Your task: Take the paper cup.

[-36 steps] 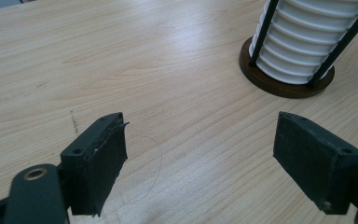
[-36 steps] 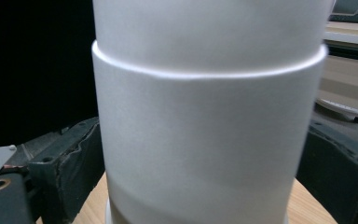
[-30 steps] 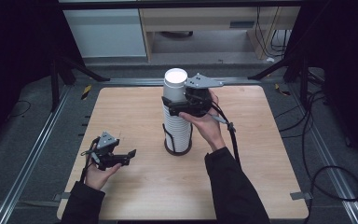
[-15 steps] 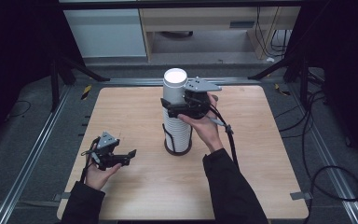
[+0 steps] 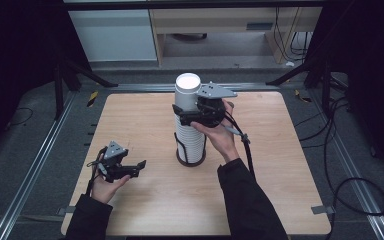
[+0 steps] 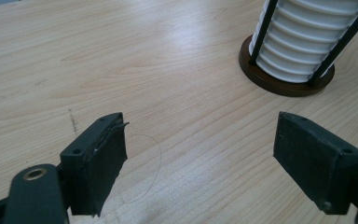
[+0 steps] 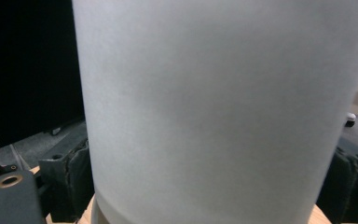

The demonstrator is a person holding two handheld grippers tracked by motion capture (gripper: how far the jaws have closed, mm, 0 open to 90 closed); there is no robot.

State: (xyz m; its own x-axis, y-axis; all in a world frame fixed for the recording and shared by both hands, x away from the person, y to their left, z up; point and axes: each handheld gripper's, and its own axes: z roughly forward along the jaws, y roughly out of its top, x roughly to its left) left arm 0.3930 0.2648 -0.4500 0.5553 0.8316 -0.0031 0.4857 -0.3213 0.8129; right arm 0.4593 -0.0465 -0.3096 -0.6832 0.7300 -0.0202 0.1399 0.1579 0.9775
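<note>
A tall stack of white paper cups stands in a black wire holder on a round brown base at mid-table. The top cup rises above the rest. My right gripper is shut on it from the right, just above the holder's rods. In the right gripper view the cup's white wall sits between the jaws, with a pad pressed against each side. My left gripper rests low over the table's front left, open with nothing in it. The left gripper view has those jaws wide apart, with the stack and base ahead.
The wooden table is bare around the holder. A black cable trails from the right gripper along the forearm. Metal rails run beside the table, and a shelf unit stands beyond its far edge.
</note>
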